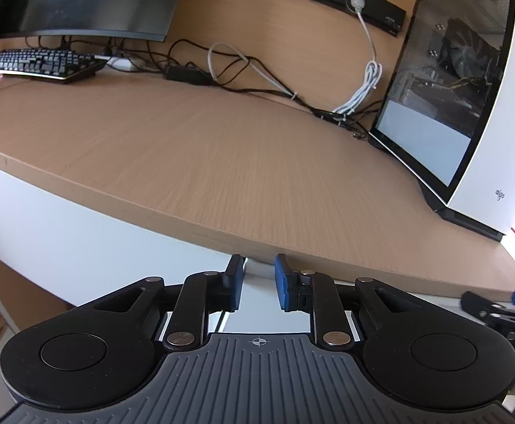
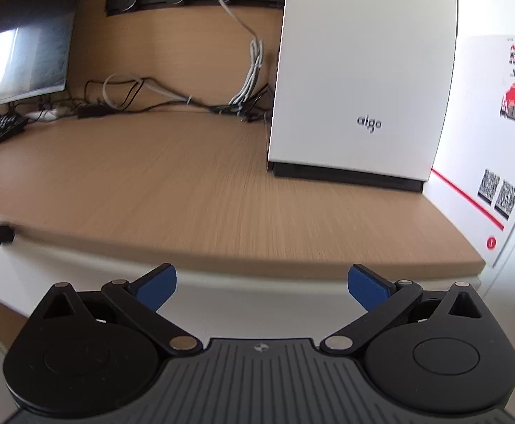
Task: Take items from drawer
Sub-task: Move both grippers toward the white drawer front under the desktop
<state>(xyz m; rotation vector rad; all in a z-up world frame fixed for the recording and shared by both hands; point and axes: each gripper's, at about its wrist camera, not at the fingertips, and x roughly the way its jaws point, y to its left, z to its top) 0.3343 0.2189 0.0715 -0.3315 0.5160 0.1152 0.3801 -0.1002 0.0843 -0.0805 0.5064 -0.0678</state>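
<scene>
Fingers [image 1: 281, 284] of the left gripper [image 1: 257, 282] stand slightly parted before the plain white drawer front [image 1: 81, 233], the right gripper's [image 2: 261, 288] spread wide.

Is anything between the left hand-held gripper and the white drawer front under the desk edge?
Nothing visible stands in the way. The left hand-held gripper has its blue pads slightly apart with only bare white drawer front between them, just under the light wooden desk top. No handle or drawer contents show in either view.
</scene>
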